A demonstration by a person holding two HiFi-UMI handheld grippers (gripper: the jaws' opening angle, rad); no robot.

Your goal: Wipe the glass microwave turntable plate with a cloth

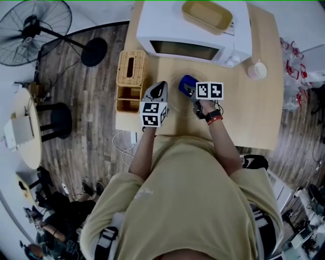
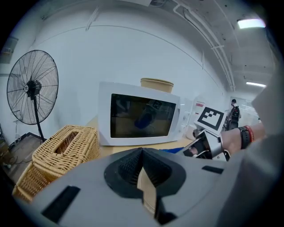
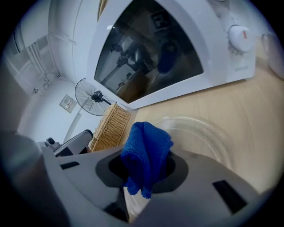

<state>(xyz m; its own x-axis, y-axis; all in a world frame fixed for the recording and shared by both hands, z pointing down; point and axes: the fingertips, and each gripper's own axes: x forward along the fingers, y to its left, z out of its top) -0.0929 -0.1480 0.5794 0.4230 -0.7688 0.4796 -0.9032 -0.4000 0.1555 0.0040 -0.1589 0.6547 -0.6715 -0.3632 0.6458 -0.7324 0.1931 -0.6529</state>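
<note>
On the light wooden table (image 1: 254,111), directly in front of the white microwave (image 1: 193,35), the glass turntable plate (image 3: 212,132) lies flat. The right gripper (image 3: 144,175) pinches a folded blue cloth (image 3: 147,153) between its jaws, and the cloth stands out past the jaw tips. In the head view, the cloth sits over the far part of the plate, on the microwave side. Contact between cloth and plate cannot be confirmed. The left gripper (image 2: 142,152) is pressed together with nothing between its jaws. It sits at the left edge of the plate, beside a wicker basket (image 1: 130,81). A yellow tray (image 1: 207,15) rests on top of the microwave. The microwave door is closed. A black floor fan (image 2: 32,88) stands left of the table.
</note>
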